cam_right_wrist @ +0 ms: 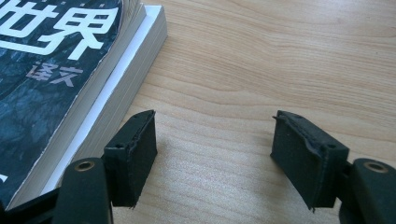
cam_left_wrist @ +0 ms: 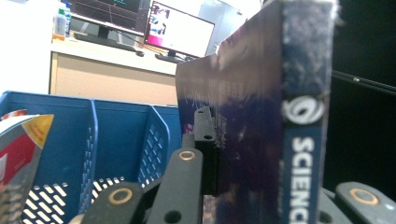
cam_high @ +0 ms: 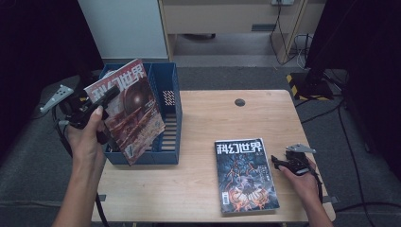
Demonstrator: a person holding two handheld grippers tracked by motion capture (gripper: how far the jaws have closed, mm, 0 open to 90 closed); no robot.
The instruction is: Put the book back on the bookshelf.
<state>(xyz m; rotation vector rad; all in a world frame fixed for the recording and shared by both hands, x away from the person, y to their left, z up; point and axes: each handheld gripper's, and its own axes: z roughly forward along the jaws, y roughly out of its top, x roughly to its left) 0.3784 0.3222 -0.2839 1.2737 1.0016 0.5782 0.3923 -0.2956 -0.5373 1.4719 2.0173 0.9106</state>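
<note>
Left tongs grip a red magazine above the blue rack. Right tongs rest released beside the dark magazine. Next, probably: lowering it into a slot.

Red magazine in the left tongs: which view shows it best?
High view: the red magazine shows its whole cover, clamped by the left tongs over the blue file rack. The left gripper view catches its spine and back edge-on.

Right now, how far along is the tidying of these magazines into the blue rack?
One magazine already stands in the blue rack. The left claw grips a red magazine above the rack, not yet slotted in. A dark magazine lies flat on the table, with the right claw open beside it.
</note>
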